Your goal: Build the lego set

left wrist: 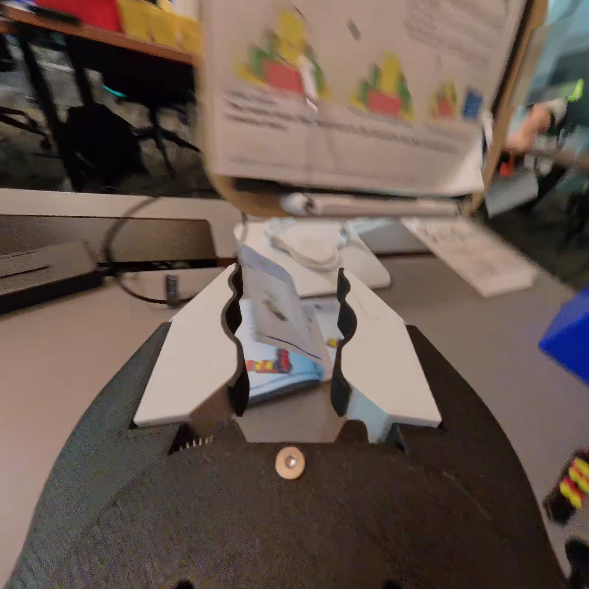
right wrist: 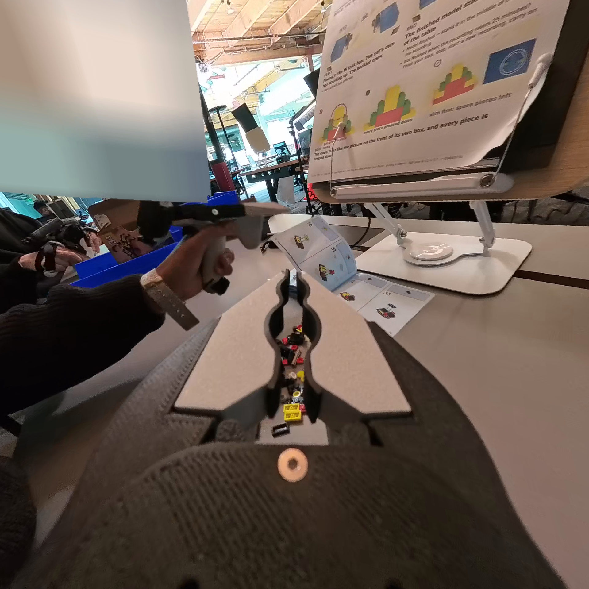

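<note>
My left gripper is open, and a lifted page of the open instruction booklet stands between its fingers, apart from both. In the right wrist view a hand holds this gripper just above the table, at the left edge of the booklet. My right gripper is shut and empty. It hovers over a pile of small black, red and yellow lego pieces, with a yellow piece and a black piece nearest. Loose pieces also show at the left wrist view's right edge.
A white stand holding a printed instruction sheet is behind the booklet. A blue bin with a cardboard box in it sits at the left, also seen in the left wrist view. A dark box and cable lie at the far left. One gripper's finger ends stand about 25 cm off the other's. To the yellow piece: right tips about 15 cm, left tips about 25 cm.
</note>
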The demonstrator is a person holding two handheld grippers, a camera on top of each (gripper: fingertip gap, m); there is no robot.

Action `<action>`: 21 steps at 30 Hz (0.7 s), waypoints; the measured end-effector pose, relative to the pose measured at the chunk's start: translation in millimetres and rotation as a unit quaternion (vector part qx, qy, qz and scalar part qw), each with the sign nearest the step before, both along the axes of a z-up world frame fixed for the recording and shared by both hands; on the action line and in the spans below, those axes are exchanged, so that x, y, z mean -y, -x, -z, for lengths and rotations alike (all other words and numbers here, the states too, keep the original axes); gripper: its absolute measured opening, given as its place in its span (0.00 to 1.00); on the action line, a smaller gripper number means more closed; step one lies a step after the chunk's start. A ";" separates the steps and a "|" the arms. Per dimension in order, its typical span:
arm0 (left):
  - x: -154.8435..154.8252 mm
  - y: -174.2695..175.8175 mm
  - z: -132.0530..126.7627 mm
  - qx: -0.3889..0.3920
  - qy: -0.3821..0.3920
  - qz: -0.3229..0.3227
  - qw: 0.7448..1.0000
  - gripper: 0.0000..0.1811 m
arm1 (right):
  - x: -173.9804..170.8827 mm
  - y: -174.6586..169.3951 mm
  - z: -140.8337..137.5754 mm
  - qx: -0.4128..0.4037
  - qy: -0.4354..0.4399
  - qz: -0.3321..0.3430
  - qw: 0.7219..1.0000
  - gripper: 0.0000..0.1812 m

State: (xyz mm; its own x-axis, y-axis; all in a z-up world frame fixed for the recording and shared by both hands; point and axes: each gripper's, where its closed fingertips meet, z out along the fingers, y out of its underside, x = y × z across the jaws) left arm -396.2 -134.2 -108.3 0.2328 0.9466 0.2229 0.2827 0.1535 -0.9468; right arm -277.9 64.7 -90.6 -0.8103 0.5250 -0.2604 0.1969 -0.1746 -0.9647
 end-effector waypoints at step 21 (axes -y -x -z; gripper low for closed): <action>-30.6 8.2 93.3 0.164 0.073 0.022 0.984 0.23 | -1.1 0.4 -0.1 0.012 0.015 -0.005 1.000 0.01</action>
State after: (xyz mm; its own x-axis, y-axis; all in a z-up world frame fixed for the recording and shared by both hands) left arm -404.3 -103.6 -201.5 0.2116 0.9649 0.1554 0.5792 0.0042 -0.8152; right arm -278.2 65.8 -90.5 -0.8082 0.5092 -0.2959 0.2226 -0.2011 -0.9539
